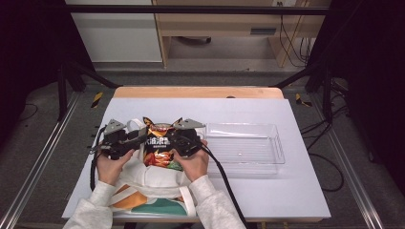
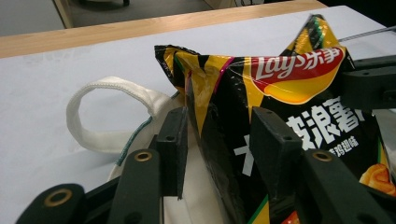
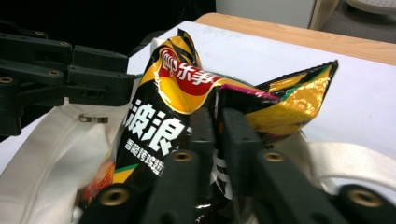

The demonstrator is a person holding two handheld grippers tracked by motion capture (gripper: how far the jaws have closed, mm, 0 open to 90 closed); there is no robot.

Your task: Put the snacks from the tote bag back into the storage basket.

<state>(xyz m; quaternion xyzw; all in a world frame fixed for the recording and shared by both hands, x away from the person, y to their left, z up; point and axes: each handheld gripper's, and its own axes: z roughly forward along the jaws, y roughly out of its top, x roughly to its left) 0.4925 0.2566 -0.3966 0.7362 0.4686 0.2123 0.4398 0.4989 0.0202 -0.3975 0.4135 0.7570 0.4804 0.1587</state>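
Note:
A black and yellow chip bag stands upright in the mouth of a white tote bag near the table's front left. My left gripper comes in from the left. Its jaws straddle the chip bag's puffed left edge, half closed, with both pads against it. My right gripper comes in from the right. Its jaws are pinched together on the crumpled top right of the chip bag. The tote's looped handle lies on the table behind the left jaw.
A clear plastic tray sits on the white table just right of my right hand. The tote's printed lower part hangs toward the front edge between the person's forearms. A wooden strip borders the table's far edge.

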